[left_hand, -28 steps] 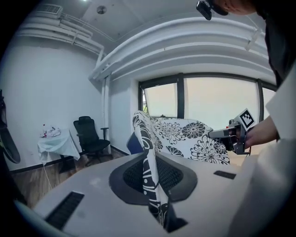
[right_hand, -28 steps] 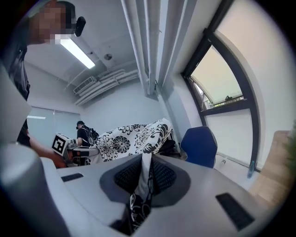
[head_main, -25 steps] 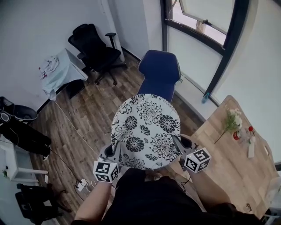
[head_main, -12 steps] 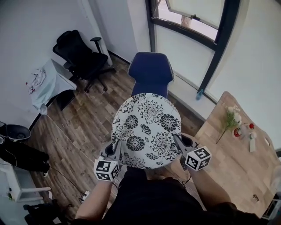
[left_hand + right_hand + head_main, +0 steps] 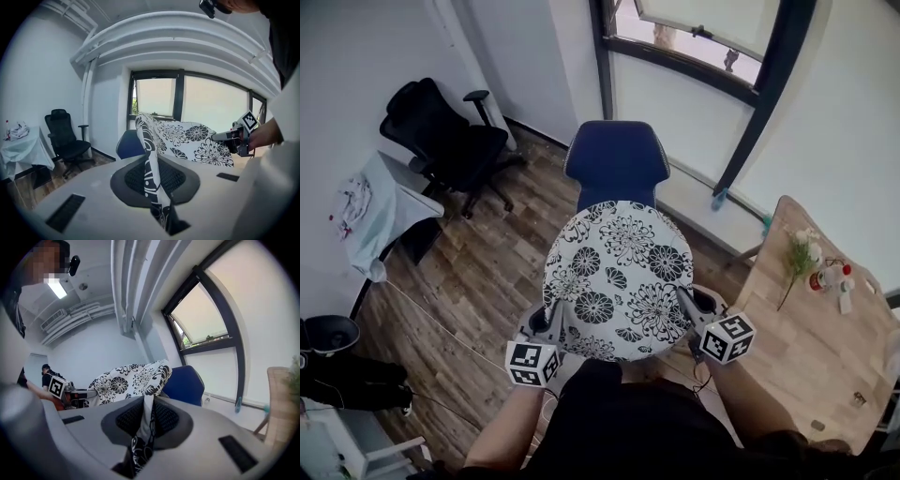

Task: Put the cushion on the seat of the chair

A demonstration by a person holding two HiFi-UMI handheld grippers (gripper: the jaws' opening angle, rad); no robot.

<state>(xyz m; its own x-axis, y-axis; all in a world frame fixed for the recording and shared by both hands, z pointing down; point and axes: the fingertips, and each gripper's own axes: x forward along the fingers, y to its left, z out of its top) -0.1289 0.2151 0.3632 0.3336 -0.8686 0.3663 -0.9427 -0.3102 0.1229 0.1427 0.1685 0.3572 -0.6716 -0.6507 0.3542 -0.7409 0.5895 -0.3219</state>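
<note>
Clamps left claw (image 5: 551,323) and right claw (image 5: 684,305) on opposite edges of cushion (image 5: 619,281) to hold it spread flat, apparently above chair (image 5: 616,164) seat.

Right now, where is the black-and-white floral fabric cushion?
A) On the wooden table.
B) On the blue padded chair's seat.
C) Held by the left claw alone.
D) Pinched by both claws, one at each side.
D: the left claw and the right claw each pinch an edge of the black-and-white floral cushion.

Cushion (image 5: 187,138) in left claw (image 5: 161,208) (floral edge)
</note>
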